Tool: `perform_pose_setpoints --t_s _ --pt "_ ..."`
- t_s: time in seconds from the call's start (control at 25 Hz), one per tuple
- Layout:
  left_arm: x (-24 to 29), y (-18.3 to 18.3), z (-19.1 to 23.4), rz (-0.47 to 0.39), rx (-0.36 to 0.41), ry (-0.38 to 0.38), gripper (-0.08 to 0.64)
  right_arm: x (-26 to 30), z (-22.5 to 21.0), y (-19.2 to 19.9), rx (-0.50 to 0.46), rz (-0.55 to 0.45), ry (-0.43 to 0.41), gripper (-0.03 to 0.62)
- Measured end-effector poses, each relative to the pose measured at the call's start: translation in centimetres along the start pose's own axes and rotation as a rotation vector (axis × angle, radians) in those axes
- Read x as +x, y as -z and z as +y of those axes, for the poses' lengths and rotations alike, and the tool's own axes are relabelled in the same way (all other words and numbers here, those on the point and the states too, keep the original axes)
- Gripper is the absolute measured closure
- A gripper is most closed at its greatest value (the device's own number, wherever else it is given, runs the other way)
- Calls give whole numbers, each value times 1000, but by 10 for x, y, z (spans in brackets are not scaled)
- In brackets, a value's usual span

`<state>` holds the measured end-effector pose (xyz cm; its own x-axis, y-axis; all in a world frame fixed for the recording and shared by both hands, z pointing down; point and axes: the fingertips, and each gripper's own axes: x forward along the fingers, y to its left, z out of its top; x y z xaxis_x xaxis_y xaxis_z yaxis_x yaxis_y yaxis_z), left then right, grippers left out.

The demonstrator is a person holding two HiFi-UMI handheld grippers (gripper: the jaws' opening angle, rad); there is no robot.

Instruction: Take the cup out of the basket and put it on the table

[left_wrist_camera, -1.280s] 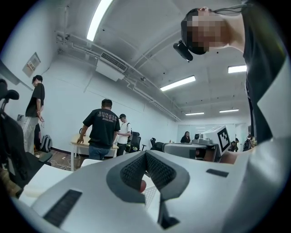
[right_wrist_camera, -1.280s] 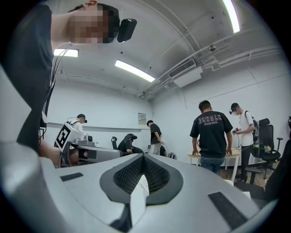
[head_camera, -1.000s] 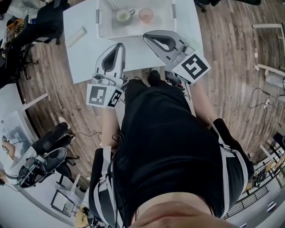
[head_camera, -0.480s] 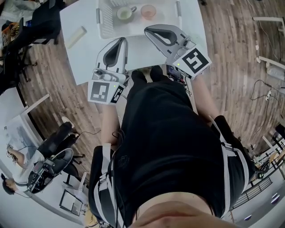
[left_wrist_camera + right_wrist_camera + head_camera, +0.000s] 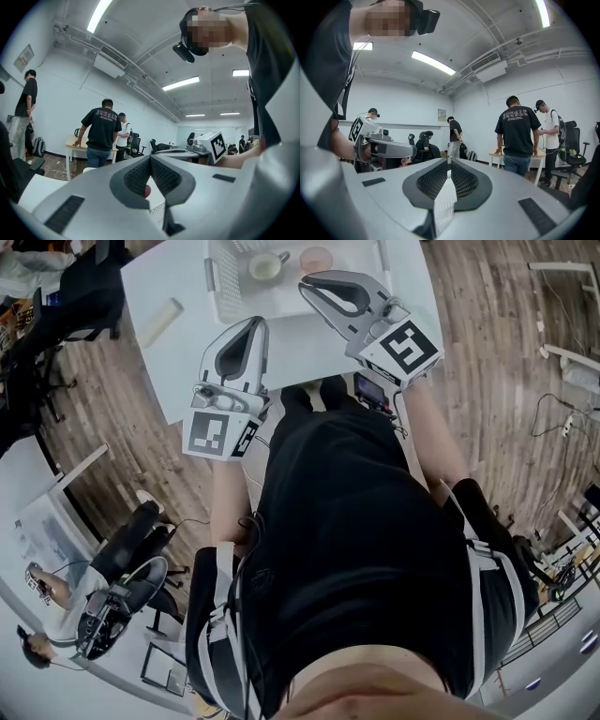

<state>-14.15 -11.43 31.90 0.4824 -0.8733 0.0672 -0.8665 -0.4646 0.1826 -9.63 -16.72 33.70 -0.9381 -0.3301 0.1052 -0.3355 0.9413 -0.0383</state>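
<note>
Cup [image 5: 265, 266]: pale, handle to the right, upright inside the basket [image 5: 217, 282], left part. A pink cup [image 5: 317, 259] stands beside it in the same basket, apart from it. The basket sits at the far edge of the white tabletop [image 5: 281, 343].

Right gripper [image 5: 307, 283]: tip over the basket's near rim, just below the pink cup and not touching either cup. Its fingers [image 5: 464, 180] are clenched tip to tip with nothing between them; basket mesh shows through the gap behind.

Left gripper [image 5: 257, 323]: over bare tabletop, short of the basket, pointed toward the cup. Its fingers [image 5: 136, 176] are also pressed together at the tip and empty; a spot of pink shows beyond them.

A beige block [image 5: 161, 320] lies on the tabletop, left of the basket, well apart. Wood floor [image 5: 487, 381] all round. Bystanders at a far desk, one in a black shirt [image 5: 101, 136].
</note>
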Motion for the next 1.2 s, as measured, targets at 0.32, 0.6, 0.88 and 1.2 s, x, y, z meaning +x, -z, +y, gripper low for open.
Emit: perform_pose_setpoints --t_s 0.32,0.6,0.88,1.2 --pt "8 4 9 27 17 26 543 38 -37 19 -44 82 0 572" --pt "7 7 19 34 16 32 543 77 -58 45 -71 164 -31 533" --pt "8 8 31 39 12 28 543 117 -60 92 -99 283 -110 491" --pt "11 10 50 45 6 27 543 160 -44 157 -59 399 -195 485"
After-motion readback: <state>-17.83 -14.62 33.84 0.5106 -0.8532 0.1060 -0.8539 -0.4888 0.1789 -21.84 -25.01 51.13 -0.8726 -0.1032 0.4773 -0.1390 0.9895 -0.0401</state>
